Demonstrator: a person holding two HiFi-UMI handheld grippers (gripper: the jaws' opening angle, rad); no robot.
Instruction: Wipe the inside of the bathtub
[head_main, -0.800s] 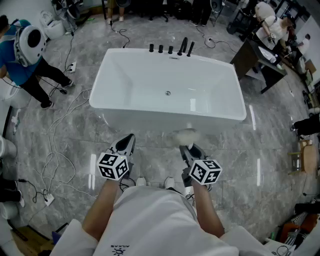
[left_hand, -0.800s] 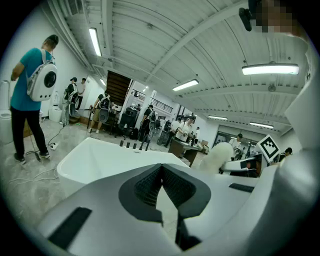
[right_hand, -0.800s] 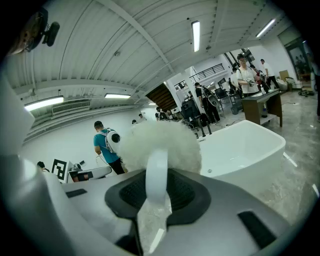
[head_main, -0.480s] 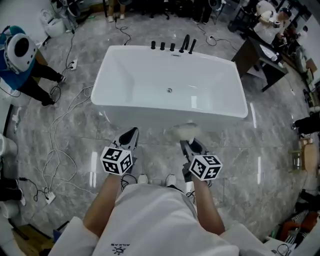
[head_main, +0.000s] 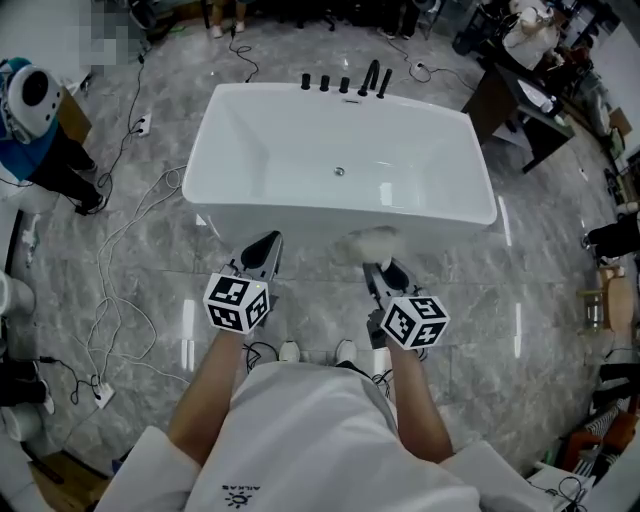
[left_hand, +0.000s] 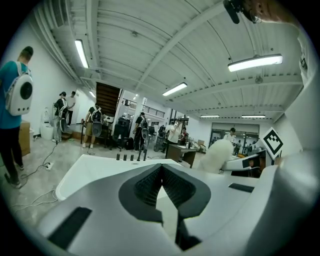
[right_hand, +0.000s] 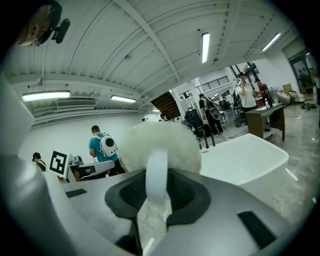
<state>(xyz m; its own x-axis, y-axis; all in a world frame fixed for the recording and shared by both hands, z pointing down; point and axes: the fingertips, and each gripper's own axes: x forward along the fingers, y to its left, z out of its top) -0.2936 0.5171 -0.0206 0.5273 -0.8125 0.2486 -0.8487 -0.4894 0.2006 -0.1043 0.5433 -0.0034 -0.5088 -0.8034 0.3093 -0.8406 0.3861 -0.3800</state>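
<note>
A white rectangular bathtub (head_main: 340, 160) stands on the grey marble floor ahead of me, with a drain (head_main: 339, 171) in its bottom and black taps (head_main: 345, 84) on its far rim. My right gripper (head_main: 381, 272) is shut on the white handle (right_hand: 156, 175) of a fluffy white duster (head_main: 370, 243), whose head hovers by the tub's near wall; the duster (right_hand: 160, 145) fills the middle of the right gripper view. My left gripper (head_main: 262, 250) is shut with nothing in it, short of the tub's near wall. The tub (left_hand: 100, 172) lies beyond the left jaws.
Cables (head_main: 120, 300) trail over the floor at the left. A person in a blue top (head_main: 35, 110) with a white backpack stands at the far left. A dark desk (head_main: 520, 110) sits at the right of the tub. My shoes (head_main: 315, 352) show below the grippers.
The view has closed in on the tub a little, with both grippers edging forward. The person at the left has stepped further away.
</note>
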